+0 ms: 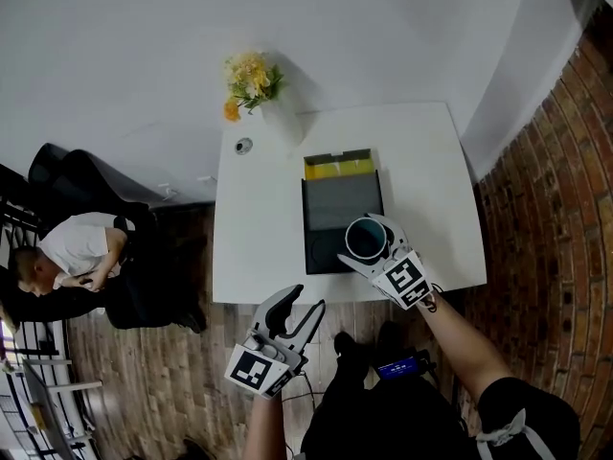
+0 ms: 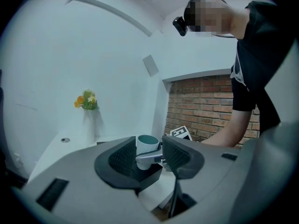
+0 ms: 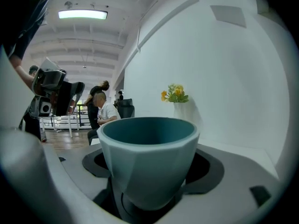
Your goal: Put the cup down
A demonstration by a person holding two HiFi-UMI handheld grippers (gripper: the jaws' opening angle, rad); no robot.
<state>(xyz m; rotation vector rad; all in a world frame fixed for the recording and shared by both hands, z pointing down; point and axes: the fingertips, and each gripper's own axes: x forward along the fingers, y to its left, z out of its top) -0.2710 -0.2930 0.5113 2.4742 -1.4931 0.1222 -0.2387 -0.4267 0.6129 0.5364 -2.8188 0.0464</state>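
A teal cup [image 1: 365, 239] with a pale outside stands upright between the fingers of my right gripper [image 1: 367, 243], which is shut on it. It is over the front right corner of a black tray [image 1: 335, 204] on the white table [image 1: 259, 238]. Whether its base touches the tray I cannot tell. In the right gripper view the cup [image 3: 148, 157] fills the space between the jaws. My left gripper [image 1: 306, 300] stands open with nothing in it, just off the table's front edge. The left gripper view shows the cup [image 2: 147, 144] beyond the open jaws.
A yellow box [image 1: 338, 167] lies behind the tray. A white vase of yellow flowers [image 1: 254, 82] stands at the table's far left corner, near a small round fitting [image 1: 243, 146]. A person [image 1: 67, 252] sits to the left. A brick wall [image 1: 556, 209] runs along the right.
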